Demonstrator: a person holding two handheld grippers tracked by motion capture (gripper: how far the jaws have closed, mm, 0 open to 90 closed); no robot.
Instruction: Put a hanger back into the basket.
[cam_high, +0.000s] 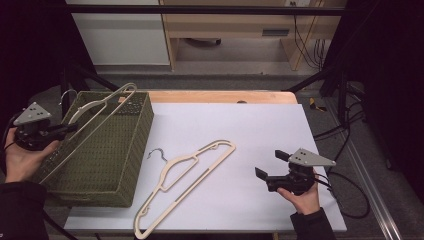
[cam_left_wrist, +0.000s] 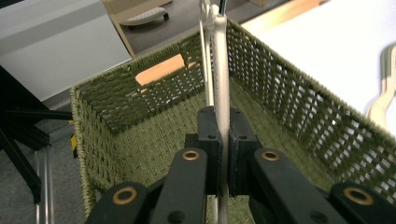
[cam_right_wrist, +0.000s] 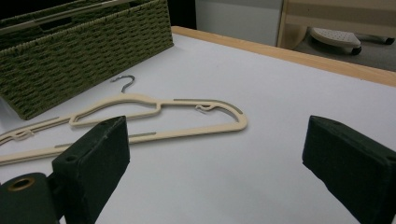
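A cream hanger (cam_high: 102, 107) hangs tilted over the green woven basket (cam_high: 131, 170) at the table's left. My left gripper (cam_high: 70, 128) is shut on it near its neck, just outside the basket's left wall. In the left gripper view the hanger (cam_left_wrist: 220, 60) runs up between the pressed pads, above the basket floor (cam_left_wrist: 154, 144). A second cream hanger (cam_high: 187, 180) with a metal hook lies flat on the white tabletop. My right gripper (cam_high: 271, 164) stands open to its right, empty, jaws pointing at the second hanger (cam_right_wrist: 154, 119).
The white board (cam_high: 260, 135) lies on a wooden table whose far edge (cam_high: 220, 95) shows behind it. The basket's side (cam_right_wrist: 79, 56) sits left of the flat hanger in the right gripper view. Black frame posts and cables stand at the right.
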